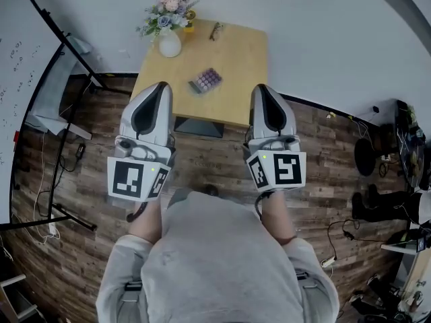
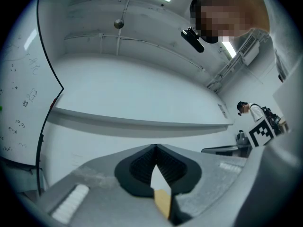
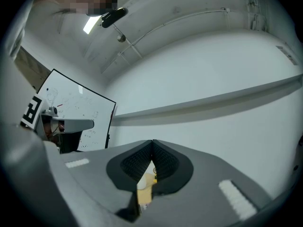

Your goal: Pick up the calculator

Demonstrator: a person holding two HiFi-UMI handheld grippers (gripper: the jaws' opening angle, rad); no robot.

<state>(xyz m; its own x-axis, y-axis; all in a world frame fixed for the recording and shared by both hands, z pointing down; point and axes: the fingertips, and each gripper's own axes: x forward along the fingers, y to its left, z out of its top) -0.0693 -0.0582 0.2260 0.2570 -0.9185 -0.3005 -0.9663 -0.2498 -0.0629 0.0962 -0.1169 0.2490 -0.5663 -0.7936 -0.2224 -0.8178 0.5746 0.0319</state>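
Just past grey sweater (image 1: pixel 215 261), holding left claw (image 1: pixel 160 89) & right claw (image 1: pixel 264 91) both pressed together w/ nothing between, hovering short of table (image 1: pixel 242 59), w/ calculator (image 1: pixel 205 81) lying untouched mid-table near vase (image 1: pixel 169 44), leaving reach, grip & lift to do.

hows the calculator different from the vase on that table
The calculator lies flat near the middle of the table; the vase stands upright at the far left corner. The calculator is a low grey slab with purplish keys; the vase is a rounded white pot holding pink and blue flowers. Both rest on the same wooden table, and nothing is touching either one.
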